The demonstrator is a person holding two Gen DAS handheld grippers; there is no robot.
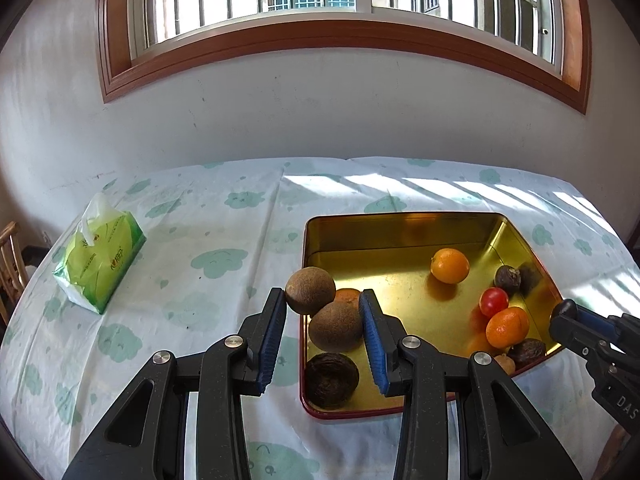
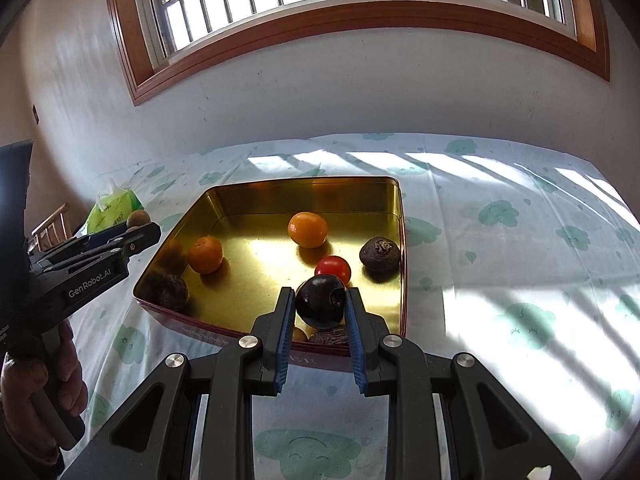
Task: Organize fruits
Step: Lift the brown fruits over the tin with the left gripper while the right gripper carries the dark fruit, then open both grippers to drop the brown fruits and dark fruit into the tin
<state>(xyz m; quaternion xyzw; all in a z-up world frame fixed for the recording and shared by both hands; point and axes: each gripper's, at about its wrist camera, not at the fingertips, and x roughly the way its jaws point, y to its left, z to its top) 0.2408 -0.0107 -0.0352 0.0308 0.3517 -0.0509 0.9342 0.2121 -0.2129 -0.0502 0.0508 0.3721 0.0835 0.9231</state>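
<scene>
Blue-padded fingers of my right gripper (image 2: 320, 306) are clenched on a glossy dark purple round fruit (image 2: 320, 306), one pad on each flank, held over the near edge of the gold-lined square tin tray (image 2: 304, 190). Its skin looks smooth and slippery, so I judge the grip belongs across the widest part, with a gentle squeeze.

On my left gripper (image 1: 323, 312) the fingers stand apart. A brown fuzzy round fruit (image 1: 335, 326) sits between them, touching the right pad at most, and I cannot tell whether it is carried or resting by the tray's left wall. A second brown fuzzy fruit (image 1: 310, 290) lies just beyond the left fingertip. These look firm and rough, easy to hold around the middle.

Further into the tray lie three orange citrus fruits (image 2: 308, 230), a small red tomato (image 2: 333, 269) that I judge soft, and several wrinkled dark fruits (image 2: 379, 255). On the tabletop (image 1: 192, 248), well to the left, sits a green tissue pack (image 1: 102, 258).
</scene>
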